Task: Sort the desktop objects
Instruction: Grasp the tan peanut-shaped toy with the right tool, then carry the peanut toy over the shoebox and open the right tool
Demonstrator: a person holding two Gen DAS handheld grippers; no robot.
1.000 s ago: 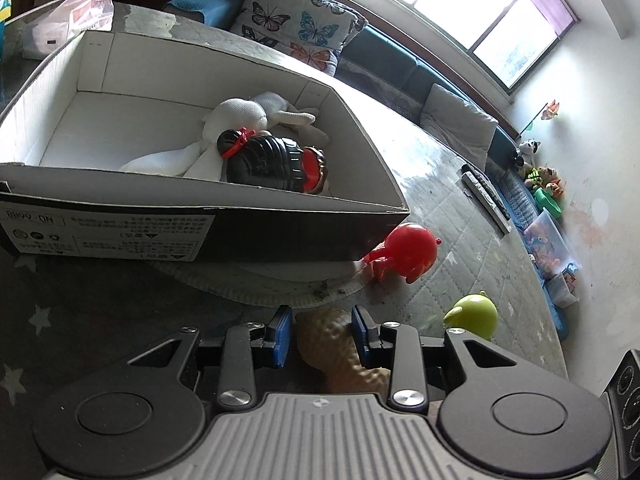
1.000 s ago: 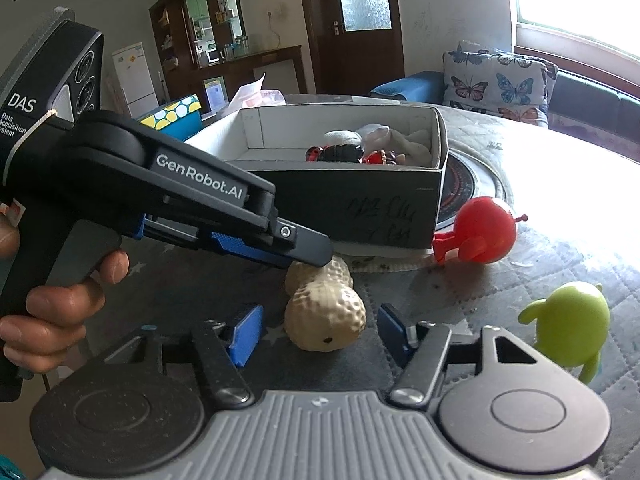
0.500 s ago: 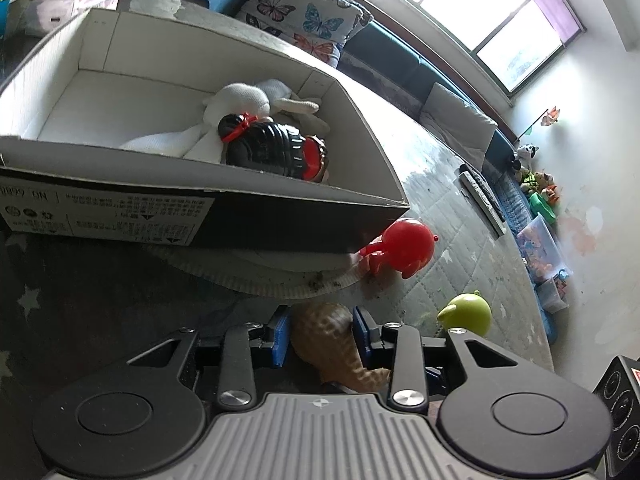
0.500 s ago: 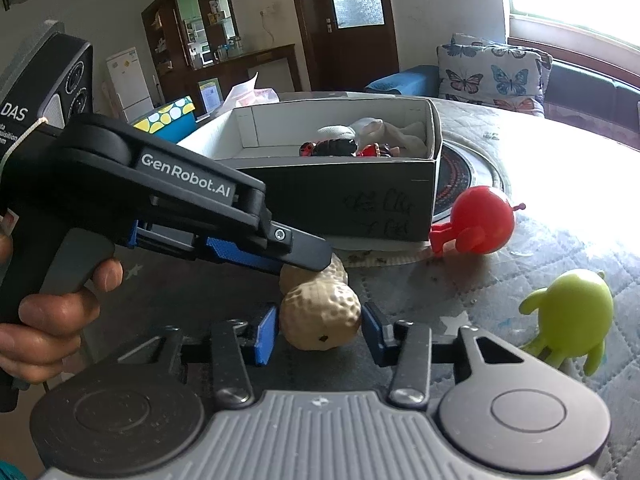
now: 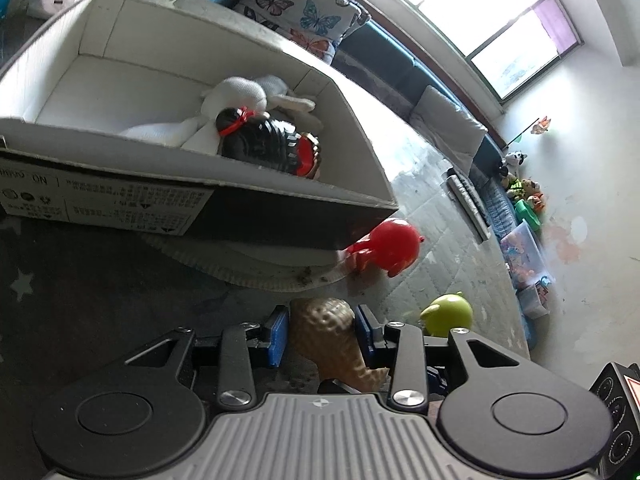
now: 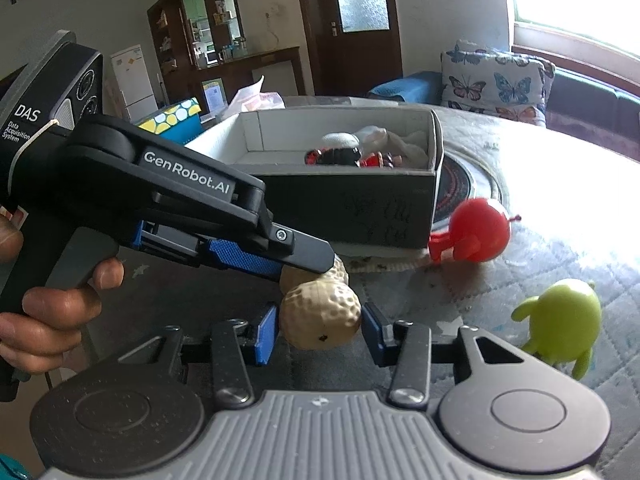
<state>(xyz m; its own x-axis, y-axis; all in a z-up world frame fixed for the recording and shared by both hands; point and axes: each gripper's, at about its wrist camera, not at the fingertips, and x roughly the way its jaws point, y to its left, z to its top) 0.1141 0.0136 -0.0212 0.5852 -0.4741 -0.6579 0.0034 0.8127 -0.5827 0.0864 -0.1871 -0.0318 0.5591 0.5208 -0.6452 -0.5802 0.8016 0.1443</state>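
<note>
Two grippers meet on one tan peanut toy (image 6: 320,316) lying on the grey mat (image 5: 100,300) in front of the box (image 5: 248,216). In the right wrist view the right gripper (image 6: 320,330) has its blue pads (image 6: 267,334) on either flank of the peanut's near lobe, pressed against it. The left gripper (image 6: 280,262) reaches in from 9 o'clock, a hand (image 6: 52,312) around its handle, its tip over the far lobe. In the left wrist view the left gripper (image 5: 321,334) also has its pads pressed to the peanut's (image 5: 328,336) sides, clamped on it.

Inside the box, toward its right end, lie a white plush (image 5: 240,100) and a black-and-red toy (image 5: 272,146), touching. A red round toy (image 5: 390,246) sits just beside the box's right corner, at 2 o'clock from the peanut. A green toy (image 6: 560,320) stands on the mat at 3 o'clock, apart from both.
</note>
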